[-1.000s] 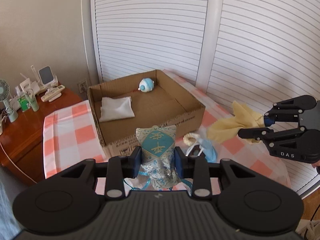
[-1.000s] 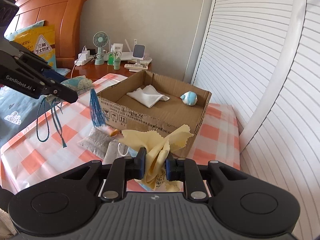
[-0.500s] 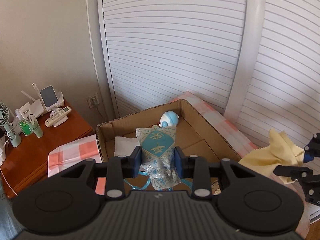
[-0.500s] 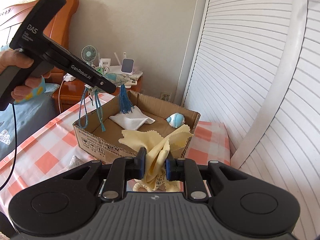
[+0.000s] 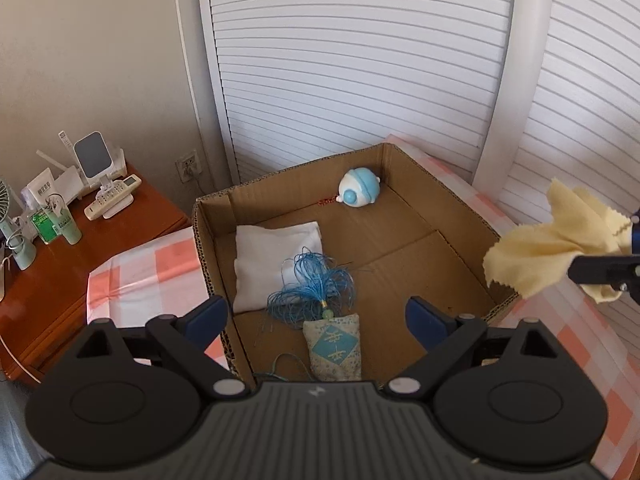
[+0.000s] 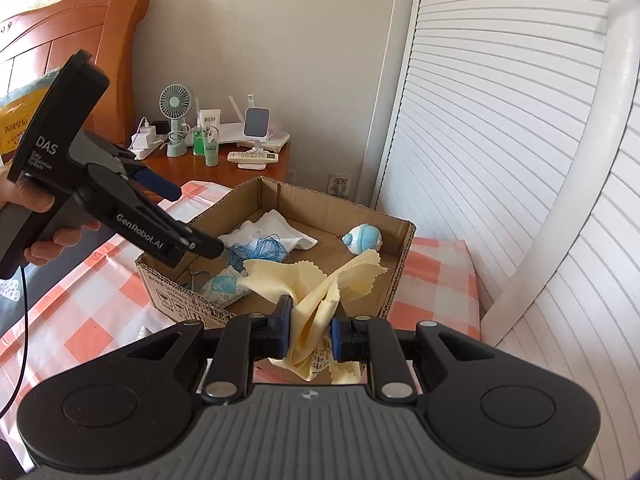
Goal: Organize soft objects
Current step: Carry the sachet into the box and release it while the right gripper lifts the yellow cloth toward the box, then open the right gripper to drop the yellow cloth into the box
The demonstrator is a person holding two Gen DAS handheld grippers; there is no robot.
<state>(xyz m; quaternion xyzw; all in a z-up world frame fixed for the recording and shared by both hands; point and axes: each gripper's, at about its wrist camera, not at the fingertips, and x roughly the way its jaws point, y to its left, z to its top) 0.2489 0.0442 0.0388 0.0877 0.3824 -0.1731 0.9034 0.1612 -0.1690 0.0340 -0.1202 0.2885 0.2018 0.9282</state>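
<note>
**Yellow cloth next, and the box lies just ahead of my right jaws**

Checked pink-and-white bedding (image 5: 152,276) carries an open cardboard box (image 5: 404,160), with white slatted doors (image 5: 360,60) behind it and a wooden bedside cabinet (image 5: 48,280) off to my left. Inside the box I see a folded white cloth (image 5: 276,256), a round blue-and-white toy (image 5: 360,194) in the far corner, and a blue patterned pouch (image 5: 334,344) lying flat near the front wall, its tassel cords (image 5: 312,288) fanned out toward the white cloth.

My left gripper (image 5: 316,316) hangs over the box with its jaws spread wide and nothing between them; the pouch sits directly below that gap, free of both pads.

My right gripper (image 6: 310,332) is clamped on a yellow cloth (image 6: 320,284), which is bunched upright between the pads with loose corners flopping forward. In the right wrist view the box (image 6: 400,272) lies straight ahead of and a little below these jaws, its near wall just beyond the cloth's hanging edge. From the left wrist view the cloth (image 5: 548,248) hovers near the box's right rim, roughly level with the middle of that wall.

So I judge the right hand is the one to move: forward and over the rim, toward the bare floor (image 5: 420,264) on the right side, then let go there
</note>
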